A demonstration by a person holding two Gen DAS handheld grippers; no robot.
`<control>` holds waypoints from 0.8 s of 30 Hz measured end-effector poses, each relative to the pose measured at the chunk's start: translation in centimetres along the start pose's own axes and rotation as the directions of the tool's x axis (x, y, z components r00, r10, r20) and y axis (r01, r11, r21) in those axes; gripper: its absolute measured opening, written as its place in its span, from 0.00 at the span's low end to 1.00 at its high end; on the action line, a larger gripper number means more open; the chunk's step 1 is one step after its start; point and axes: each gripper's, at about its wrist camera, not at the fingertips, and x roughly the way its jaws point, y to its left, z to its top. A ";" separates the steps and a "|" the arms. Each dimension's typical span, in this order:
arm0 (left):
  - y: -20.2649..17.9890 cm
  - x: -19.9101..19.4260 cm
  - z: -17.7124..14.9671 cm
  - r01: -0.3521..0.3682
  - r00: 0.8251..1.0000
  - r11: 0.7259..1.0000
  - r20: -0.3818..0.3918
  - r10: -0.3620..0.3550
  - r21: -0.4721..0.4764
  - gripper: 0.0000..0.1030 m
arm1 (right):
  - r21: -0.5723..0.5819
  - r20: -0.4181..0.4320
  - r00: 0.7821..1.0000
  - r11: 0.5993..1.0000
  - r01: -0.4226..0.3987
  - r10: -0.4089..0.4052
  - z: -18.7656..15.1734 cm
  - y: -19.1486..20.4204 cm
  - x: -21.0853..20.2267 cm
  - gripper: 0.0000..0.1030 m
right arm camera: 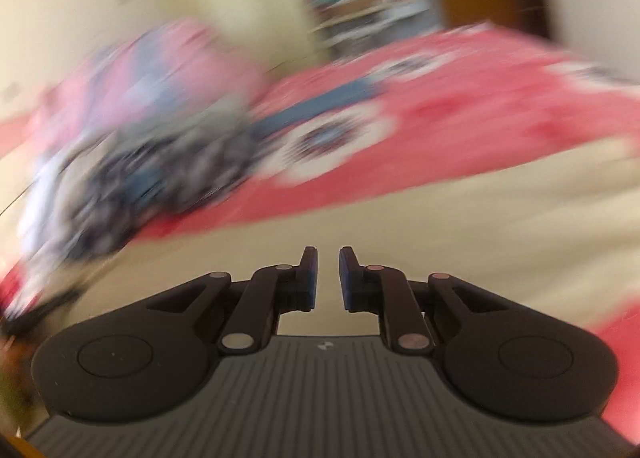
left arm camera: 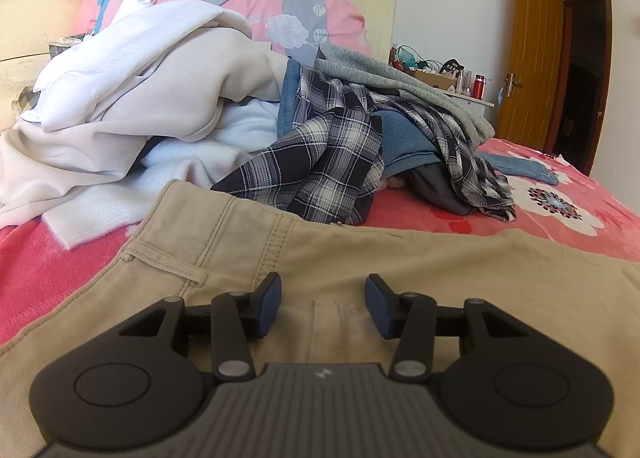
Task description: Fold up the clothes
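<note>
A pair of beige cotton trousers (left arm camera: 360,258) lies spread flat on the bed's pink-red flowered blanket (left arm camera: 40,258), waistband toward a heap of unfolded clothes (left arm camera: 160,98) just behind it. The left gripper (left arm camera: 324,304) hovers low over the waistband, its blue-padded fingers (left arm camera: 272,304) released, parted, with nothing between them. The right gripper (right arm camera: 329,278) shows a narrow gap between its fingers, holding nothing, over the same beige cloth; its view is heavily blurred. The likely risks: a fold made from a poorly placed pinch would crease crooked, and the dark plaid shirt (left arm camera: 320,162) lying near the waistband could get dragged in.
</note>
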 end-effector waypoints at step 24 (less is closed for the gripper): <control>-6.2 2.1 4.4 0.132 0.982 0.988 -0.142 -0.121 0.074 0.56 | -0.264 0.042 0.998 0.962 0.064 -0.055 3.0 6.8 4.1 0.10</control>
